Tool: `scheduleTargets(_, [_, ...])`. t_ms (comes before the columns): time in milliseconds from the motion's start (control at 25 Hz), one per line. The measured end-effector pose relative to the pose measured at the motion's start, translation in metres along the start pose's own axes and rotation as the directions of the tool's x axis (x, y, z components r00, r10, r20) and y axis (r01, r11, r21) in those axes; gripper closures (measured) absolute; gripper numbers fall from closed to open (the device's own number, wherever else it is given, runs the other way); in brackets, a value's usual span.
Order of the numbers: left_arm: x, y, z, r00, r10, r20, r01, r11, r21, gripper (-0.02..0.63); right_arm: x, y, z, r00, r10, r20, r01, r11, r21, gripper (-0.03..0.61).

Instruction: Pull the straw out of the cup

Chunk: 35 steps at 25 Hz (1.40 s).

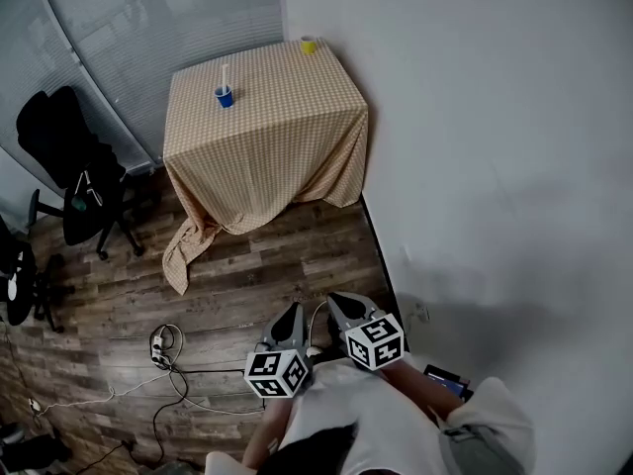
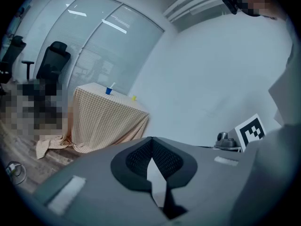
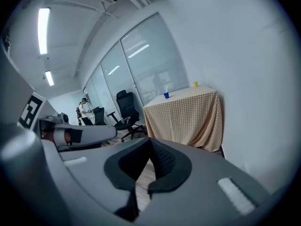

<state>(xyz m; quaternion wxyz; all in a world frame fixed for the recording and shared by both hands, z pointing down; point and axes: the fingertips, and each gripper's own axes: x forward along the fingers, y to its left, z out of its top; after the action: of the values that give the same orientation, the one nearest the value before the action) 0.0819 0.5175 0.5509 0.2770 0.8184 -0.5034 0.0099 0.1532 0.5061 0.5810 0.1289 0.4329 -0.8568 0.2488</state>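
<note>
A small blue cup [image 1: 225,96] with a white straw [image 1: 224,75] standing in it sits on a table draped in a tan checked cloth [image 1: 262,132], far across the room. The cup [image 2: 109,91] also shows small in the left gripper view, and the cup [image 3: 166,95] again in the right gripper view. My left gripper [image 1: 292,312] and right gripper [image 1: 336,302] hang side by side close to my body, far short of the table. Both have their jaws meeting at the tips with nothing between them.
A yellow cup [image 1: 309,45] stands at the table's far corner by the white wall [image 1: 495,117]. Black office chairs [image 1: 79,176] stand left of the table before glass partitions. Cables and a power strip [image 1: 160,349] lie on the wood floor at the left.
</note>
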Motion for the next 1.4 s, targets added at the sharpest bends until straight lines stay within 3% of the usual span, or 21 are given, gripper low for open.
scheduleTargets(200, [0.009, 0.014, 0.006, 1.0, 0.03, 0.009, -0.03, 1.0, 0.008, 0.601, 0.02, -0.01, 0.005, 1.0, 0.025, -0.001, -0.025, 0.999, 0.031, 0.572])
scheduleTargets(680, [0.063, 0.042, 0.031, 0.998, 0.056, -0.001, -0.056, 0.998, -0.029, 0.601, 0.084, -0.032, 0.056, 0.993, 0.113, -0.021, -0.114, 0.993, -0.019, 0.572])
scheduleTargets(1400, [0.146, 0.065, 0.078, 0.986, 0.167, 0.023, -0.165, 0.984, -0.072, 0.601, 0.135, -0.111, 0.112, 0.987, 0.152, -0.051, -0.155, 0.987, -0.052, 0.572])
